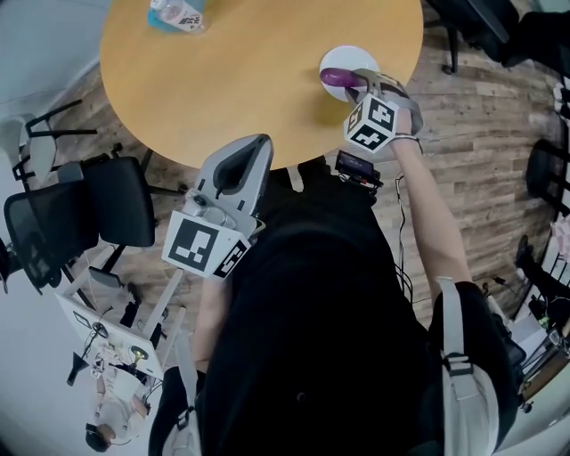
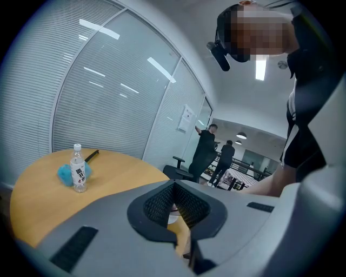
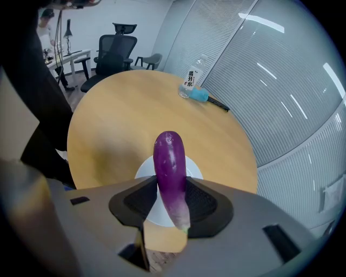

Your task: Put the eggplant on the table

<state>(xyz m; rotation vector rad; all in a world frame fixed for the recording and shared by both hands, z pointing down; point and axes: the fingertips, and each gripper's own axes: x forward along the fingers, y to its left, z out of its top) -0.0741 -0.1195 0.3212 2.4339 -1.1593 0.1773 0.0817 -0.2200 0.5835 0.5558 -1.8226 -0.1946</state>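
Observation:
My right gripper (image 1: 361, 82) is shut on a purple eggplant (image 3: 170, 167), which sticks up between its pads. The eggplant (image 1: 337, 77) hangs just over a white plate (image 1: 346, 53) near the right edge of the round wooden table (image 1: 258, 80). In the right gripper view the plate (image 3: 142, 169) shows directly behind the eggplant. My left gripper (image 1: 239, 160) sits at the table's near edge with its jaws together and nothing in them; its pads (image 2: 162, 205) meet at the tip.
A water bottle (image 1: 178, 15) and a blue cloth (image 3: 199, 94) sit at the table's far side, with a black pen (image 3: 216, 103) beside them. Black office chairs (image 1: 80, 214) stand left of the table. Two people (image 2: 205, 151) stand in the background.

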